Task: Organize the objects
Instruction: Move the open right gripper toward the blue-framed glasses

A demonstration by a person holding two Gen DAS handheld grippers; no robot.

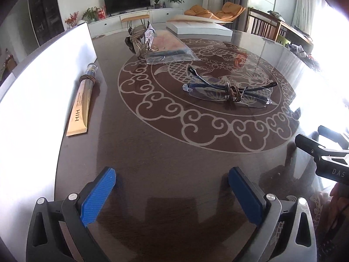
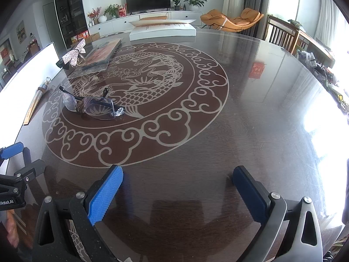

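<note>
Hovering low over the dark round glass-topped table (image 1: 174,163), left gripper (image 1: 172,194) w/ blue pads spread wide, nothing btwn them. Right gripper (image 2: 177,193) same: fingers apart, holding nothing. Clear rimless glasses w/ dark-blue arms (image 1: 228,90), brown cord wound round the bridge, lie on the fish medallion near centre. Beige tube w/ clear cap (image 1: 81,103) lies at left, beside a white board (image 1: 39,100). Clear plastic bag (image 1: 171,49) sits farther back.
</note>
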